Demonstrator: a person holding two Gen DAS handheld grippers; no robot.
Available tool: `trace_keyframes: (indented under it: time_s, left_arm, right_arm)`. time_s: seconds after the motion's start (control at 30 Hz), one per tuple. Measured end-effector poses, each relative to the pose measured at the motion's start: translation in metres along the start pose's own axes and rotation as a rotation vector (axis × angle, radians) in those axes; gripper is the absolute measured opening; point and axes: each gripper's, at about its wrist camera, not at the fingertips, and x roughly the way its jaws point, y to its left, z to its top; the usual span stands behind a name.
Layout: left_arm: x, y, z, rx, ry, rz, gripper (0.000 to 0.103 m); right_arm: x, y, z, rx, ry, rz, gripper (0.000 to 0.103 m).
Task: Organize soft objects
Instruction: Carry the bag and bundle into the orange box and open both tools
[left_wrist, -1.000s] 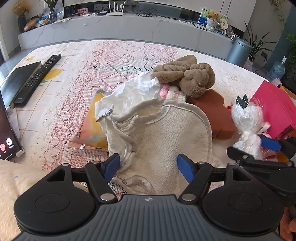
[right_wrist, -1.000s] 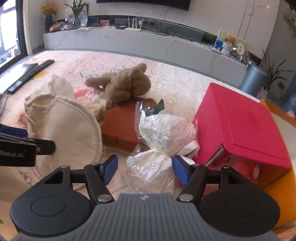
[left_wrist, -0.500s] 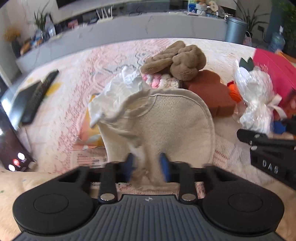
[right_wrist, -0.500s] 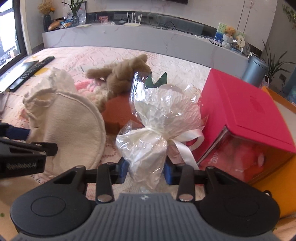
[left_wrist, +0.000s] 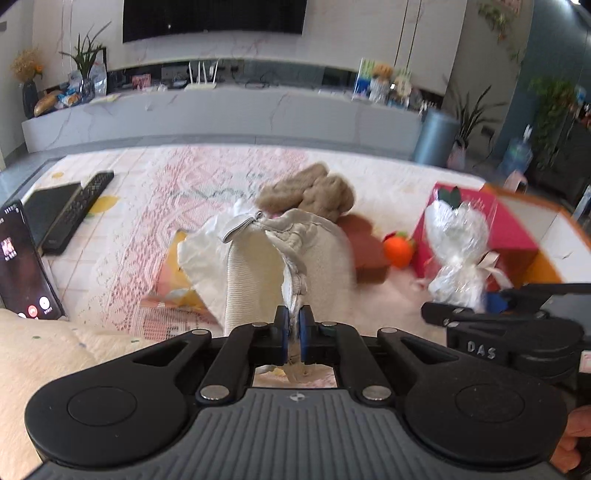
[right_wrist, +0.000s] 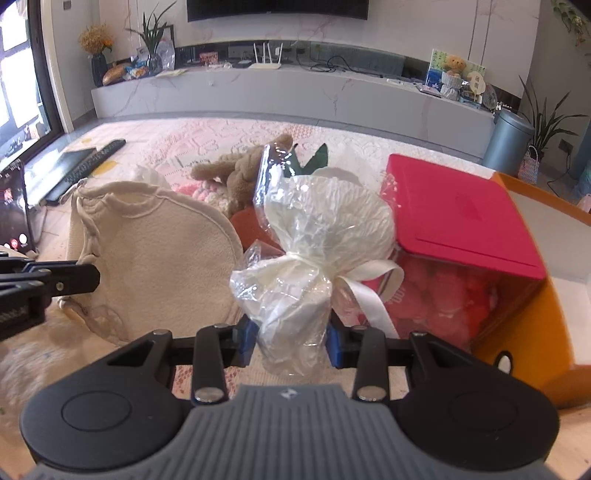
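My left gripper (left_wrist: 291, 328) is shut on the edge of a cream fabric piece (left_wrist: 258, 266), which hangs lifted in front of the camera. The same cream fabric piece (right_wrist: 159, 254) shows at the left of the right wrist view. My right gripper (right_wrist: 290, 341) is shut on the stem of a cellophane-wrapped white bouquet (right_wrist: 321, 236) with a ribbon, held upright off the cloth. A brown plush toy (left_wrist: 310, 192) lies behind the fabric. In the left wrist view the bouquet (left_wrist: 454, 240) and right gripper sit at the right.
A red box (right_wrist: 458, 210) stands right of the bouquet, with an orange bin (right_wrist: 546, 280) beyond it. An orange toy fruit (left_wrist: 397, 249) and a rust-brown block (left_wrist: 364, 240) lie mid-table. A remote (left_wrist: 77, 210), a black case and a phone (left_wrist: 22, 266) are at the left.
The left jaws closed on the cream fabric and lifted it. The right jaws closed on the bouquet stem and raised the bouquet upright. An orange toy fruit has come into view.
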Motion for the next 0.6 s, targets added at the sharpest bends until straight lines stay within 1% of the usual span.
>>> trace_keyframes:
  time_s: [0.23,0.4,0.6]
  left_arm:
    - [-0.037,-0.024,0.010,0.046,-0.116,-0.034,0.005]
    - [-0.057,-0.040,0.014,0.076,-0.171,-0.071,0.005]
    - [-0.079,-0.066,0.027,0.132,-0.241,-0.141,0.005]
  right_arm:
    - [-0.046,-0.012,-0.004,0.049,-0.088,-0.002,0.036]
    - [-0.076,-0.021,-0.007,0.068,-0.134,-0.007,0.036]
    - [-0.109,-0.038,-0.009,0.070,-0.180,-0.026,0.036]
